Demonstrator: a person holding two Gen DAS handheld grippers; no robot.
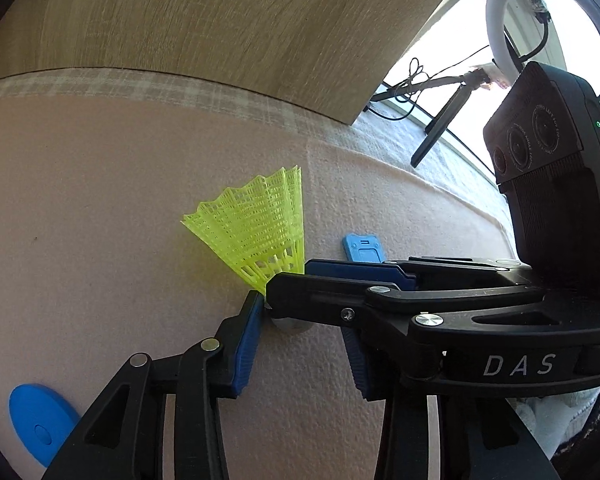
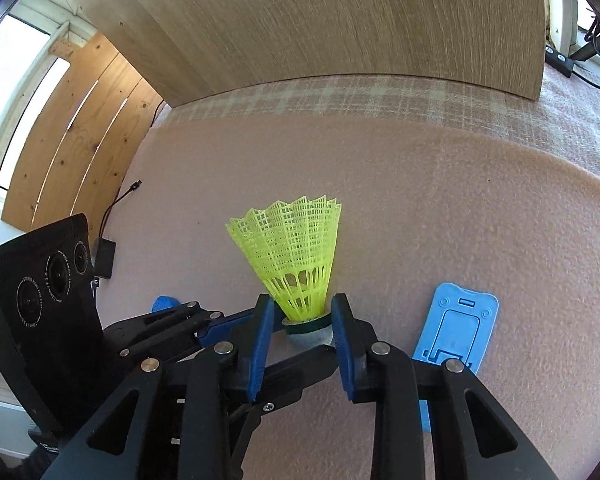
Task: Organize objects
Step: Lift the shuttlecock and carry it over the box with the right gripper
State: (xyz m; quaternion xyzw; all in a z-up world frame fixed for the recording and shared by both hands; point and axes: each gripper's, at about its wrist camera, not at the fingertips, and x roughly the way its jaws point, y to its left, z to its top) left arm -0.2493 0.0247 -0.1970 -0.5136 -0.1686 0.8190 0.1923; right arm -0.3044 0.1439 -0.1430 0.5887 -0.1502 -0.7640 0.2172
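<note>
Shuttlecock (image 2: 296, 264) of neon-yellow plastic stands upright on the pink foam mat (image 2: 440, 208), its mesh skirt flaring upward and its white cork base, ringed with a dark green band, resting on the foam. In the right wrist view it sits at centre, and the right gripper (image 2: 300, 336) has its two blue-padded fingers (image 2: 260, 340) set close on either side of the cork, the jaws narrow; the pads look to be touching the base, though I cannot tell how firmly they press. The left gripper (image 1: 304, 332) reaches in from nine o'clock in that view, one black finger passing just under the cork. From the left wrist view the shuttlecock (image 1: 260, 232) rises at twelve o'clock of the left tongs, whose jaws stand partly open with one blue pad (image 1: 246, 344) just beside the cork; the right gripper's black linkage crosses in front from three o'clock and hides the contact. A light blue phone stand (image 2: 456, 328) lies flat on the mat at three o'clock of the shuttlecock, near but apart. A blue oval piece (image 1: 40, 424) lies at seven o'clock in the left view. A wooden board (image 2: 300, 20) stands along the far edge of the mat at twelve o'clock.
</note>
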